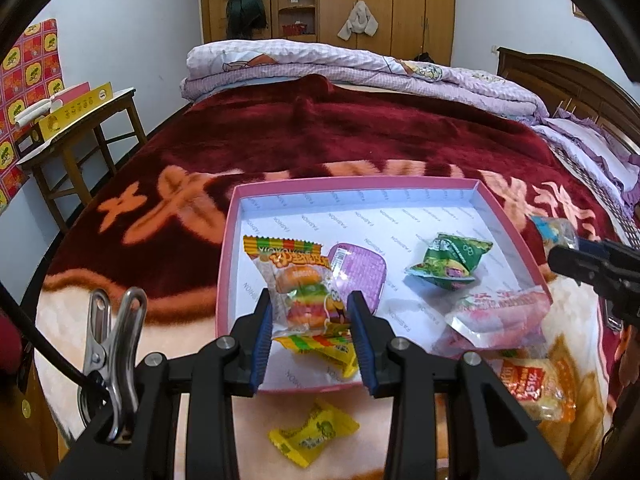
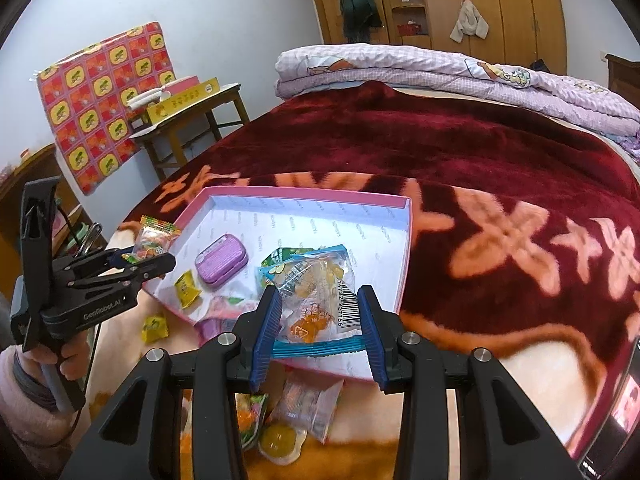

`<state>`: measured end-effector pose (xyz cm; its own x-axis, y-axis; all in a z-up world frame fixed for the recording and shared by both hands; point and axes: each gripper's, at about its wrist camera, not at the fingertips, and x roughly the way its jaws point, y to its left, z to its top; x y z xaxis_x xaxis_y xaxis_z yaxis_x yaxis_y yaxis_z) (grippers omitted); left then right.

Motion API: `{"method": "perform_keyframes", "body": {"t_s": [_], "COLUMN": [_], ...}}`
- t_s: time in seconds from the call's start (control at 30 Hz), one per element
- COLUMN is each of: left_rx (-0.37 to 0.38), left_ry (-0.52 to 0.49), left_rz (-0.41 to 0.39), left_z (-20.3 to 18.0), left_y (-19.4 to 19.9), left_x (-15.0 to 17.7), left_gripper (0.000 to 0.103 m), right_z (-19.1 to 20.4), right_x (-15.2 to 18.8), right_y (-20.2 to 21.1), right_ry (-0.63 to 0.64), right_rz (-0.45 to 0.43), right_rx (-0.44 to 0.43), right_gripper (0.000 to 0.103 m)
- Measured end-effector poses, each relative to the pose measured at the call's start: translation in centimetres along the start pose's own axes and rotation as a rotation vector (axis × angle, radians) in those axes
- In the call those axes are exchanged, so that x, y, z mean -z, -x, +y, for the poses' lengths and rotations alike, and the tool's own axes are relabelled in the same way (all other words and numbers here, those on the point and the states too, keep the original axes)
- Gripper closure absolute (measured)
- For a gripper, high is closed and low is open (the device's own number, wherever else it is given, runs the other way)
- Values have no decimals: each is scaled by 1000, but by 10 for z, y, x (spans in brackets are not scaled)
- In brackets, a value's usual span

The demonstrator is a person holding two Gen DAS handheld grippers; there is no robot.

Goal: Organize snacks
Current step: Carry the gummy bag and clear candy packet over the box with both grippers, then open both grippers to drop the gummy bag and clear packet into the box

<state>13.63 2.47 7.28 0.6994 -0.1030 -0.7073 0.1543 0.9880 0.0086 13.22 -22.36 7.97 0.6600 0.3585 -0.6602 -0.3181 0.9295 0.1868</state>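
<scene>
A shallow pink box point(image 1: 432, 185) point(image 2: 320, 194) with a white printed floor lies on the bed. My left gripper point(image 1: 312, 316) is shut on a burger gummy packet point(image 1: 300, 292), held over the box's near left corner; it shows at the left of the right wrist view point(image 2: 138, 262). My right gripper point(image 2: 320, 322) is shut on a clear blue-edged snack packet point(image 2: 320, 292), held over the box's near edge. Inside the box lie a purple tin point(image 1: 360, 274) point(image 2: 222, 262), a green packet point(image 1: 450, 266), a pink packet point(image 1: 500, 318) and a yellow candy point(image 2: 187, 288).
Yellow candies point(image 1: 314, 432) point(image 2: 155, 327) and other snack packets point(image 1: 536, 384) point(image 2: 280, 412) lie on the blanket in front of the box. A wooden stool with boxes point(image 1: 76, 120) stands left of the bed. Folded quilts point(image 1: 360, 68) lie at the far end.
</scene>
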Motion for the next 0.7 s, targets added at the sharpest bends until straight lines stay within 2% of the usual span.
{"method": "perform_keyframes", "body": {"t_s": [0.7], "left_rx": [17], "left_ry": [9], "left_rz": [31], "left_z": [3], "left_y": [-39], "left_x": [-7], "left_gripper": [65], "right_z": [-10], "right_x": [-7], "right_y": [-54], "right_ry": [4], "right_rz": [56], "right_rx": [46], "right_gripper": [63]}}
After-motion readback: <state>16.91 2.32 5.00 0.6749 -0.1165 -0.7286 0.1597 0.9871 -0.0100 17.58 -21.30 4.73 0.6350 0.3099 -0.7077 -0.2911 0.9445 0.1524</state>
